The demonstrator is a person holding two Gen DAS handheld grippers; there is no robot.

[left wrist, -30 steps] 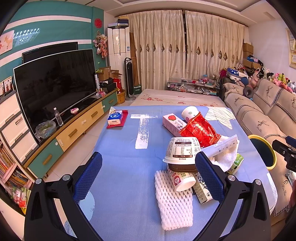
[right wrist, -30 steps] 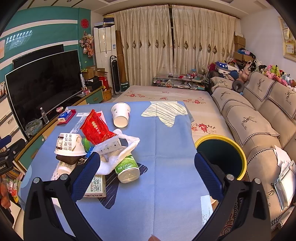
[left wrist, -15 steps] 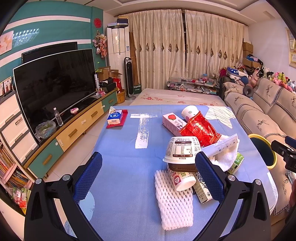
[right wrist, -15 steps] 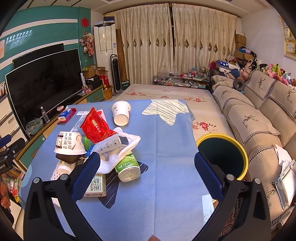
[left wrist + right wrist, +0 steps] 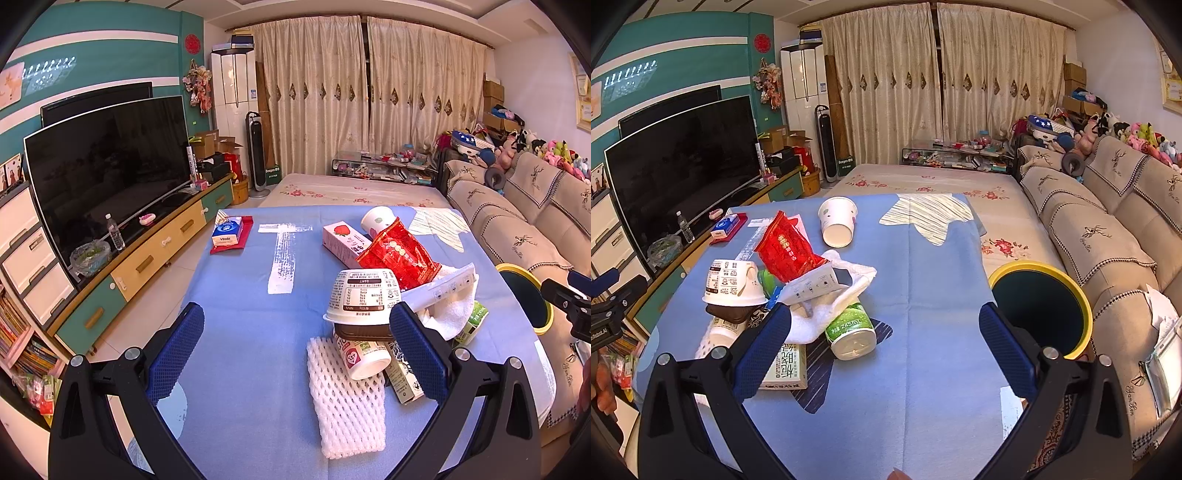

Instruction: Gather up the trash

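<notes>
A blue cloth [image 5: 240, 332] is covering the table in front of you. On your far left a TV [image 5: 107, 166] is standing on a low cabinet [image 5: 147, 258], with closed curtains [image 5: 369, 96] hanging behind the table and a sofa [image 5: 1108, 236] running along the right. On the cloth, left to right, a tissue pack [image 5: 227, 230] is lying on a red mat near the far corner, and a white T of tape [image 5: 282, 254] is sitting beside it. The trash is lying heaped right of centre: a foam net [image 5: 343, 398] nearest you, a small bottle [image 5: 364, 358] lying on it, an upturned bowl [image 5: 364, 297] stacked above, a red bag [image 5: 399, 254] leaning behind, a pink carton [image 5: 343, 243], and a paper cup [image 5: 838, 221] tipped on its side at the back. A white towel [image 5: 846, 291] is draping over a green can [image 5: 851, 332]. The yellow-rimmed bin [image 5: 1041, 306] is standing just off the table's right edge, against the sofa.

You are holding the left gripper [image 5: 295, 350] above the near edge, jaws spread wide with nothing between them, the pile just ahead of its right finger. You are holding the right gripper [image 5: 886, 350] likewise wide and empty, aimed between the pile and the bin.
</notes>
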